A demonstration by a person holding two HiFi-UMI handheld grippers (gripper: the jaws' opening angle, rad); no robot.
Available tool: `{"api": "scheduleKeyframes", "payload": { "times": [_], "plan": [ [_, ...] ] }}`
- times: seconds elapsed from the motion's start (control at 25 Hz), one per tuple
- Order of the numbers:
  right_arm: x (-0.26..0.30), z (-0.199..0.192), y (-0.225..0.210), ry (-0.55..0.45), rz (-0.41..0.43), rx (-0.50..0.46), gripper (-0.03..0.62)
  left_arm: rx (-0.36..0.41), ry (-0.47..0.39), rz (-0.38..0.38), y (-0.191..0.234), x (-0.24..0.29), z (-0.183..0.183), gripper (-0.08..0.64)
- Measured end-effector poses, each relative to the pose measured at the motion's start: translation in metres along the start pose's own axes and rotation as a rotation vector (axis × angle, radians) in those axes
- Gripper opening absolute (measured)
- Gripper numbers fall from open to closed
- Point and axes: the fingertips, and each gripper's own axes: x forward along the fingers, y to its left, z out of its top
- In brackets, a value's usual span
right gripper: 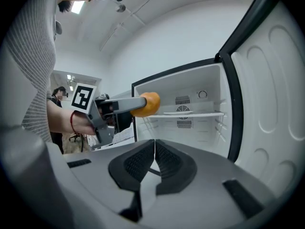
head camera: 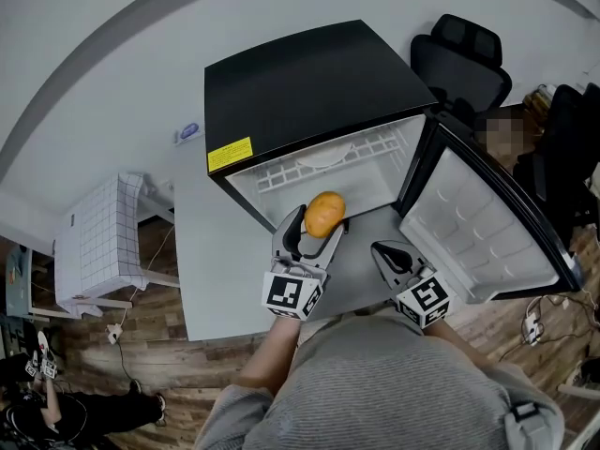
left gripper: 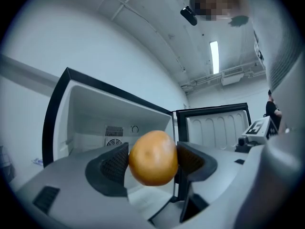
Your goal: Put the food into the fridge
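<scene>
A round orange bun (head camera: 324,214) is clamped between the pads of my left gripper (head camera: 319,221), just in front of the open black mini fridge (head camera: 281,82). In the left gripper view the bun (left gripper: 153,157) fills the gap of the gripper (left gripper: 153,163), with the white fridge interior (left gripper: 100,123) behind it. My right gripper (head camera: 392,254) is shut and holds nothing, to the right of the left one, near the open door (head camera: 478,232). The right gripper view shows its pads (right gripper: 167,162) pressed together, and the bun (right gripper: 147,103) in front of the fridge shelf (right gripper: 190,114).
The fridge door swings open to the right, its white inner panel (head camera: 469,228) facing up. A wire shelf (head camera: 323,162) spans the interior. Black office chairs (head camera: 461,59) stand behind the fridge at the right. A white checked cloth box (head camera: 98,242) sits at the left.
</scene>
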Motion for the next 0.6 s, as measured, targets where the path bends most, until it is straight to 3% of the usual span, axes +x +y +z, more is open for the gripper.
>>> {"api": "scheduleKeyframes", "payload": {
  "times": [0.2, 0.6],
  "plan": [
    [0.003, 0.007, -0.001, -0.012, 0.004, -0.005, 0.012, 0.099, -0.010, 0.008, 0.012, 0.024, 0.015, 0.318],
    [0.004, 0.001, -0.005, -0.012, -0.004, 0.014, 0.012, 0.168, 0.000, 0.025, 0.026, 0.049, 0.022, 0.318]
  ]
}}
